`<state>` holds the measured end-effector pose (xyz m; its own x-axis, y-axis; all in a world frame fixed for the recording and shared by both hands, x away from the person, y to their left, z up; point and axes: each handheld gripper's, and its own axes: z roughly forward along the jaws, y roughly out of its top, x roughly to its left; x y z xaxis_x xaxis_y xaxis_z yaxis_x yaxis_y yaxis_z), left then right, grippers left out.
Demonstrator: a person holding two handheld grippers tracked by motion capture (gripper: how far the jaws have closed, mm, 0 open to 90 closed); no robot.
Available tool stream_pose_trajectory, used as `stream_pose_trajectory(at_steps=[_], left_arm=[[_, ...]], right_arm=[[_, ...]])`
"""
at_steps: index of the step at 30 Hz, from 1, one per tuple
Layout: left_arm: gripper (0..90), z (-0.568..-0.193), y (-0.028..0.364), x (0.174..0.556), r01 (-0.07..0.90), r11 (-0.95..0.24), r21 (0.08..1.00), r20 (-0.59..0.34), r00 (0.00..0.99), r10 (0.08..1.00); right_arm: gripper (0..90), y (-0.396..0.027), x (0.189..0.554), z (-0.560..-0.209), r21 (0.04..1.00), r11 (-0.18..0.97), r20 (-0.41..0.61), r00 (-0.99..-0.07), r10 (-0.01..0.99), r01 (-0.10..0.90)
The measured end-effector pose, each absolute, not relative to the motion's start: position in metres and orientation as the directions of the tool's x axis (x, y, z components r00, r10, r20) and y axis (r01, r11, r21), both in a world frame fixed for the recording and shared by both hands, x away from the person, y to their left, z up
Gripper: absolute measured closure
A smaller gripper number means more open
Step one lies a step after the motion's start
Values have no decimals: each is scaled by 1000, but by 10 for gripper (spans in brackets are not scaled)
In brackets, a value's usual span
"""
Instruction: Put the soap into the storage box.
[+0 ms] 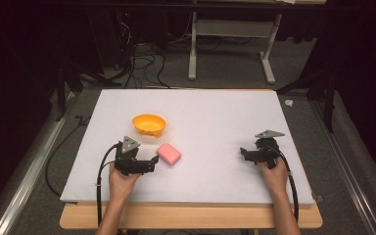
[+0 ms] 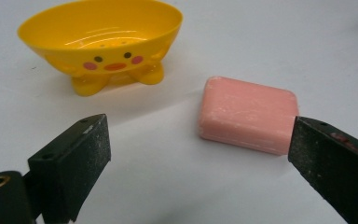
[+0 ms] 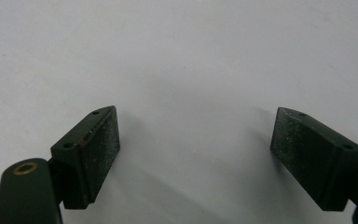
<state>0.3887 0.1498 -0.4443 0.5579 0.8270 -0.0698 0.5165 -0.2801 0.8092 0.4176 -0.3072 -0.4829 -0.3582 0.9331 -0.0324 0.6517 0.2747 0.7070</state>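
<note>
Up close we see a duck face on the yellow bowl (image 2: pixel 103 44). The pink soap (image 2: pixel 247 114) lies flat, its long side slanting. Left gripper (image 2: pixel 198 154) and right gripper (image 3: pixel 196 154) jaws are apart.

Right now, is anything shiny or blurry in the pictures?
Left gripper view: white glare streaks inside the yellow plastic duck-face bowl, soft shadow under the pink rectangular soap bar, all sharp. Right gripper view: dim, faint shadows. High view: bright white table board, dark surroundings.
</note>
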Motion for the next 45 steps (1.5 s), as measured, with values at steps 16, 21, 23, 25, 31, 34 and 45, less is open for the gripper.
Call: stream_pose_trajectory(at_steps=[16, 21, 23, 25, 31, 34, 45], left_arm=[[61, -443, 125, 387, 505, -341, 793, -59, 620, 782], [59, -442, 117, 389, 490, -359, 795, -45, 637, 770], [54, -442, 114, 390, 496, -362, 790, -52, 641, 766], [55, -442, 111, 392, 497, -361, 789, -58, 645, 762], [50, -441, 104, 399, 492, -376, 785, -38, 644, 764], [46, -440, 100, 405, 491, -380, 784, -36, 647, 762], [30, -451, 90, 420, 512, -384, 768, -48, 644, 763]], right_arm=[[160, -307, 418, -483, 708, 272, -30, -356, 934, 652], [160, -307, 417, -483, 707, 274, -32, -357, 933, 652], [160, -307, 418, -483, 708, 272, -30, -356, 934, 652], [160, -307, 417, -483, 707, 273, -31, -357, 934, 653], [160, -307, 417, -483, 707, 273, -31, -357, 934, 653], [160, -307, 418, -483, 708, 272, -30, -357, 934, 652], [160, -307, 418, -483, 707, 272, -30, -357, 934, 653]])
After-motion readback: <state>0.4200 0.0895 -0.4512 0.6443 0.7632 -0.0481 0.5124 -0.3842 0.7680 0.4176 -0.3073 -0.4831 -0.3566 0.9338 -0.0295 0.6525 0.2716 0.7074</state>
